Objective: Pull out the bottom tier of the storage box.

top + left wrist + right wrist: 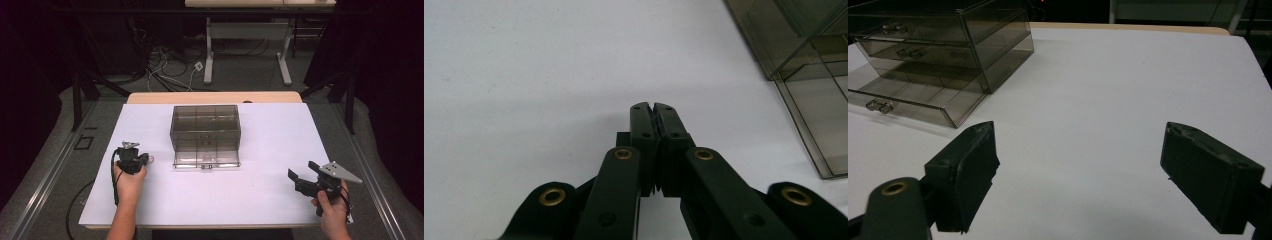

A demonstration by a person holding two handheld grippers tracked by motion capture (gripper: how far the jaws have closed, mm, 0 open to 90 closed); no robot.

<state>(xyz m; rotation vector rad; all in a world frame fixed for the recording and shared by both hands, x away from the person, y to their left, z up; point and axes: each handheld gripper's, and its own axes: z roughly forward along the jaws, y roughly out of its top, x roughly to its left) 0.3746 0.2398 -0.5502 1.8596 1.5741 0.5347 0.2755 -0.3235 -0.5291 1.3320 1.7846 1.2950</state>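
Approach step: left gripper (654,107) pressed together, right gripper (1078,170) spread; smoky transparent plastic 3-drawer box (205,131) ahead awaits closing of its pulled-out bottom drawer (908,100).

Left gripper (654,106) low over white table (524,75), jaws pressed together on nothing; smoky clear drawer box (804,60) ahead, off to the right.
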